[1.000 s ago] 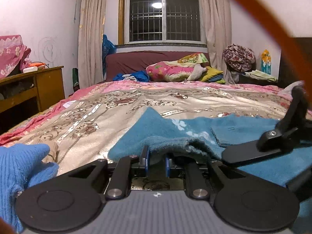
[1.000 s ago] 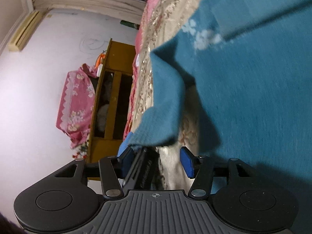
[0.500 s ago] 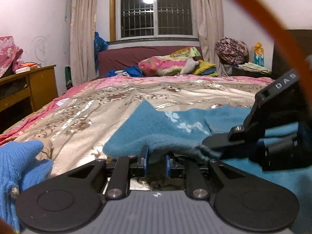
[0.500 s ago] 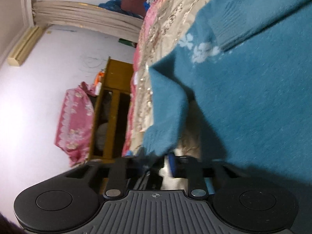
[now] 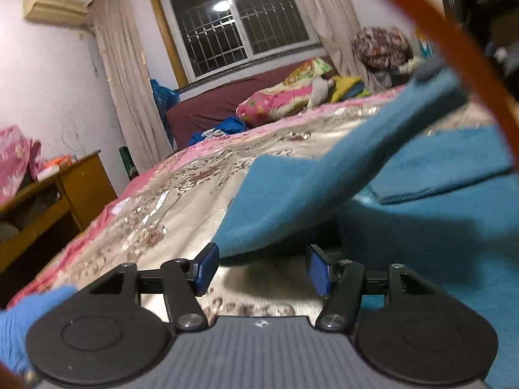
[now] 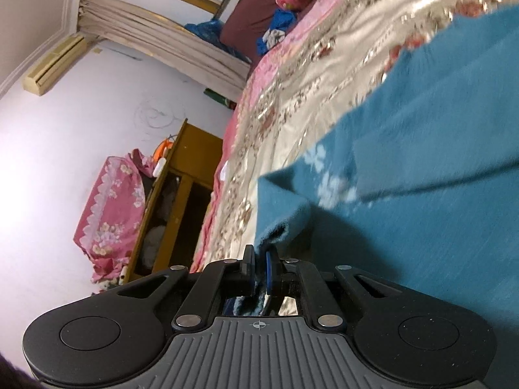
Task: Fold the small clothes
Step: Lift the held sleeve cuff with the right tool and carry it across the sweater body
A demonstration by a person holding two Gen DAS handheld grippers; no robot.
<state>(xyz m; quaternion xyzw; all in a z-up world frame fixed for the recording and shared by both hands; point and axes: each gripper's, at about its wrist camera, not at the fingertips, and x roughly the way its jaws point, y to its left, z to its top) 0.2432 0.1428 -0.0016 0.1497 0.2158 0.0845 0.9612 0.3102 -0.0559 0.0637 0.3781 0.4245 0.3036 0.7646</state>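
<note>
Your right claw [image 6: 259,270] is clenching the corner of the teal sweater [image 6: 438,168], its blue pads pressed close together with a tuft of knit pinched between them. Your left claw [image 5: 262,267] is releasing, its jaws opening with nothing between the pads [image 5: 207,264]; the sweater's [image 5: 292,201] lifted edge is hanging just beyond them, clear of contact. From that edge a strip of the sweater is rising toward the upper right of the left view, blurred, while the rest is lying flat on the bed [image 5: 181,201], a folded-in sleeve [image 5: 444,165] resting on top of the body. White flower motifs [image 6: 327,181] are showing near the pinched corner. The bed's gold and pink floral cover is stretching away under the garment. A gloved hand [image 5: 19,327] in blue knit is sitting at the lower left of the left view. An orange cable [image 5: 454,35] is curving across the upper right, partly masking the room. Beyond the bed, a heap of bright bedding [image 5: 292,97] is lying against a maroon headboard [image 5: 207,110] under a barred window [image 5: 233,19]. A wooden cabinet [image 6: 181,201] is standing beside the bed, with pink floral cloth [image 6: 110,210] draped next to it.
</note>
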